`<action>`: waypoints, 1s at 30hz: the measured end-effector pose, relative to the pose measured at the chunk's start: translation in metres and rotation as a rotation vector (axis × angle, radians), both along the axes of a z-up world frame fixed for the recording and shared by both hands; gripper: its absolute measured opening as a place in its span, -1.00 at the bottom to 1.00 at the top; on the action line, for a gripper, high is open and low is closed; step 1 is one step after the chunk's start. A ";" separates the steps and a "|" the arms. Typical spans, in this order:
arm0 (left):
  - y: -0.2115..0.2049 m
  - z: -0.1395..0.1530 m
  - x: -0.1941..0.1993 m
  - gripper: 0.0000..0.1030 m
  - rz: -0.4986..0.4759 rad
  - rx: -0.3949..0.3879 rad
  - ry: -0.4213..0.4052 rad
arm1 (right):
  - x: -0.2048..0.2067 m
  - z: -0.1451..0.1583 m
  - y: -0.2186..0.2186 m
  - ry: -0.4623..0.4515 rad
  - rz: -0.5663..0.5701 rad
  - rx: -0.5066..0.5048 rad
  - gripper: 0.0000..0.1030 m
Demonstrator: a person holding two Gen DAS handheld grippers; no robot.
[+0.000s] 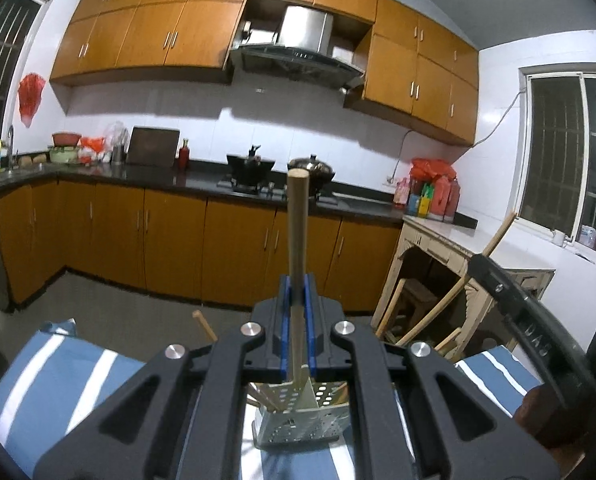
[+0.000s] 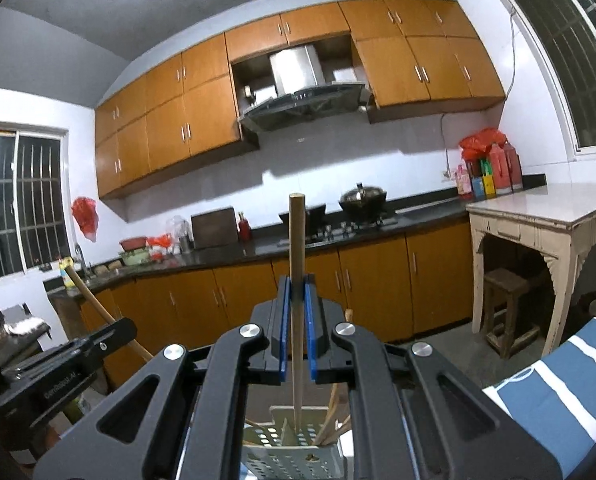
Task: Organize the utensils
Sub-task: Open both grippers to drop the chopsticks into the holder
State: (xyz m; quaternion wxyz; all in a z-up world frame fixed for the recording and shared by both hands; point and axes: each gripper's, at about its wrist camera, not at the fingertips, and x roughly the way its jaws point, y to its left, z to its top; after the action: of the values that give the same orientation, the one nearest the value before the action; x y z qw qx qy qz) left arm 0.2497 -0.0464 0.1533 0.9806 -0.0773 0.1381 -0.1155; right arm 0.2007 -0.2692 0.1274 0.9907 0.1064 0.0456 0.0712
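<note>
Left wrist view shows the left gripper [image 1: 298,286] with its black angular frame and blue pads fully closed on a round wooden stick [image 1: 298,232], smooth and pale brown, with a flat cut top. This utensil stands almost upright between the pads, and its lower part goes down toward a perforated metal holder [image 1: 298,420], a shiny box with many round holes and a divider inside. Other wooden handles lean in the holder's compartments. The holder stands on a blue cloth [image 1: 57,372] with white stripes. At the right edge the other black gripper body is seen from the side, also with a wooden stick rising from it.

Right wrist view shows the right gripper [image 2: 298,286] pointing about level, its blue pads likewise pressed together on a thin wooden stick [image 2: 296,248]. The stick is nearly vertical, and its lower end reaches the perforated holder [image 2: 293,456] near the divider; whether it touches the bottom I cannot tell.
</note>
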 end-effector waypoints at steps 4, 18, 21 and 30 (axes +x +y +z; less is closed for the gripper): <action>0.000 -0.014 0.010 -0.85 0.004 0.013 0.019 | 0.010 -0.013 0.002 0.032 -0.005 -0.001 -0.85; -0.003 -0.034 0.024 -0.75 0.017 0.031 0.075 | 0.019 -0.019 0.009 0.095 0.021 -0.003 -0.84; -0.003 -0.032 0.022 -0.41 0.030 0.043 0.073 | 0.013 -0.018 0.009 0.092 0.030 -0.019 -0.74; 0.014 -0.025 0.001 -0.22 0.061 0.038 0.073 | -0.011 -0.006 0.000 0.069 0.023 -0.016 -0.45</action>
State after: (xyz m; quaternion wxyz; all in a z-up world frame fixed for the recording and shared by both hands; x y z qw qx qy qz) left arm 0.2509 -0.0328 0.1282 0.9792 -0.0670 0.1737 -0.0801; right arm 0.1894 -0.2690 0.1217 0.9885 0.1005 0.0818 0.0786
